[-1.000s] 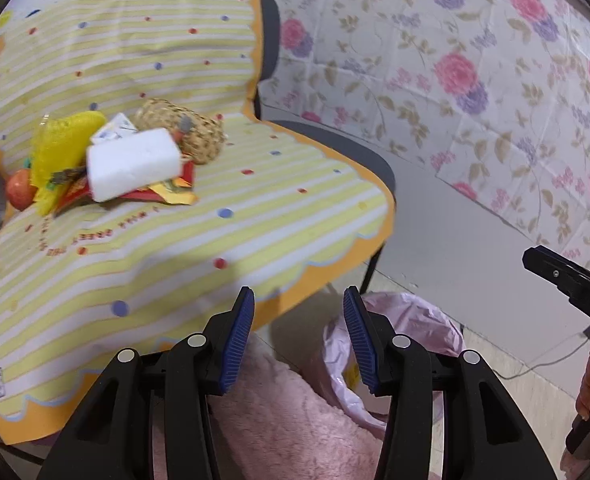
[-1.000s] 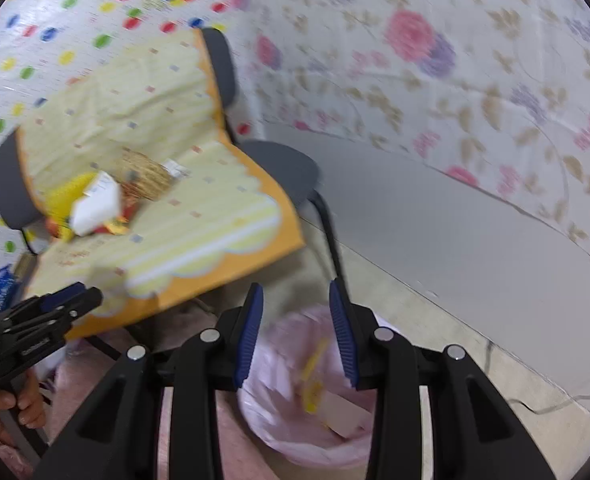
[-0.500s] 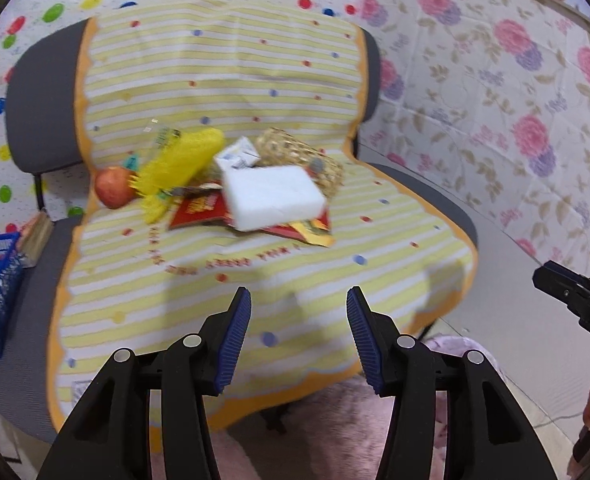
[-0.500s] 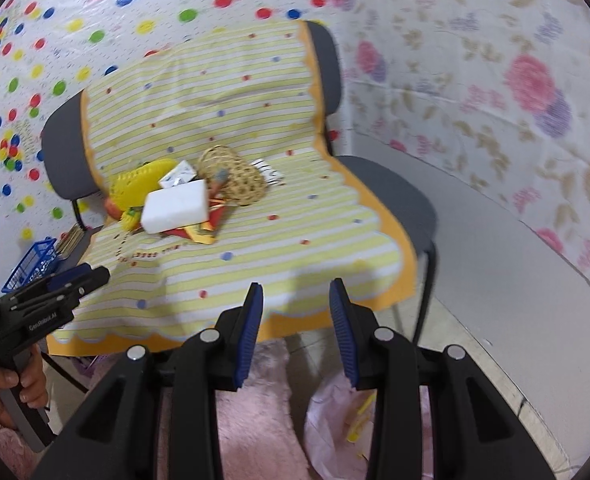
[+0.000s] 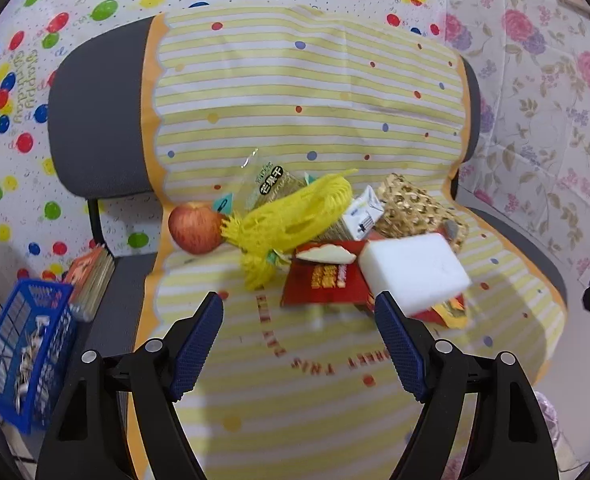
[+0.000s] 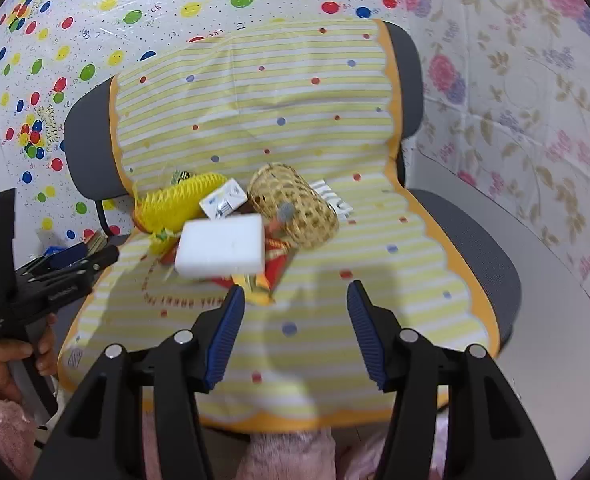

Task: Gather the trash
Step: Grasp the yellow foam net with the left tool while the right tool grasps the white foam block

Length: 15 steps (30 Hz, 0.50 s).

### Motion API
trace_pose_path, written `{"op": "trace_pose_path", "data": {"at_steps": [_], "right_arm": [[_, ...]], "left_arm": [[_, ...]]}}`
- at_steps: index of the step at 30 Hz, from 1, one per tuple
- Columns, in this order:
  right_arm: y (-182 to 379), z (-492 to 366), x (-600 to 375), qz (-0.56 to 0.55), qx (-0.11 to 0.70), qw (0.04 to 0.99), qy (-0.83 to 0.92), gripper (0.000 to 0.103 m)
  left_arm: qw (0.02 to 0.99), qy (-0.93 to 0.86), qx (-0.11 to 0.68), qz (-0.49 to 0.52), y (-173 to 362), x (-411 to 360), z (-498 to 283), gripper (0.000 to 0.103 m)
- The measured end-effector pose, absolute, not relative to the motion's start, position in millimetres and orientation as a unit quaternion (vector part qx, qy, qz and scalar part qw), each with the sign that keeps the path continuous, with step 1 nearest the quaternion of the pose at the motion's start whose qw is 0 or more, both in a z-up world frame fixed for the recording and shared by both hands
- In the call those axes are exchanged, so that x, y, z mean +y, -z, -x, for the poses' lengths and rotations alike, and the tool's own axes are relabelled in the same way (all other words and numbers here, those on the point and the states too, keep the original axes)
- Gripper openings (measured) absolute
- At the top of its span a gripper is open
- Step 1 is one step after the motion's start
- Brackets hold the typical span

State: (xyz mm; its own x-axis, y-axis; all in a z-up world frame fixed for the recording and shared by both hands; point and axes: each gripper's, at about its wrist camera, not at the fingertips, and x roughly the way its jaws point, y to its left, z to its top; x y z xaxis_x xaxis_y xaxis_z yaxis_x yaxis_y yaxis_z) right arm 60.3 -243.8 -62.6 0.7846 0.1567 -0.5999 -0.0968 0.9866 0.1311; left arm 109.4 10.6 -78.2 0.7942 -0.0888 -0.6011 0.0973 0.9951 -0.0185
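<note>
Now both hand-held grippers' jaws have opened wider, empty.

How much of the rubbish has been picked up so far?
Nothing here looks collected yet. Both the left gripper and right gripper are empty, jaws just opened wider. Left to do: the whole pile on the chair, including the white block, yellow net and red wrapper.

On the chair: one apple [image 5: 194, 229], one white foam block [image 5: 413, 274], one woven basket [image 6: 295, 210], one small carton [image 5: 363, 214], one yellow net [image 5: 295, 220].
</note>
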Motion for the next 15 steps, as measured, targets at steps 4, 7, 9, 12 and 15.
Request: {"op": "trace_pose_path", "data": {"at_steps": [4,7,9,12,15], "right_arm": [[61,-87,-241,-0.052,0.322,0.942,-0.076,0.056],[64,-102,-241,-0.055,0.327,0.941,-0.073,0.056],[67,-108,-244,-0.058,0.332,0.939,-0.07,0.056],[72,-116,-249,-0.063,0.339,0.937,-0.064,0.056],[76,-120,-253,-0.069,0.347,0.933,-0.064,0.056]], "left_arm": [[0.947,0.035,0.316,-0.052,88,5,-147,0.078],[0.945,0.04,0.316,-0.071,93,2,-170,0.078],[0.943,0.052,0.318,-0.079,97,-1,-183,0.078],[0.941,0.071,0.32,-0.084,100,-5,-201,0.078],[0.939,0.078,0.319,-0.099,102,-10,-220,0.077]]}}
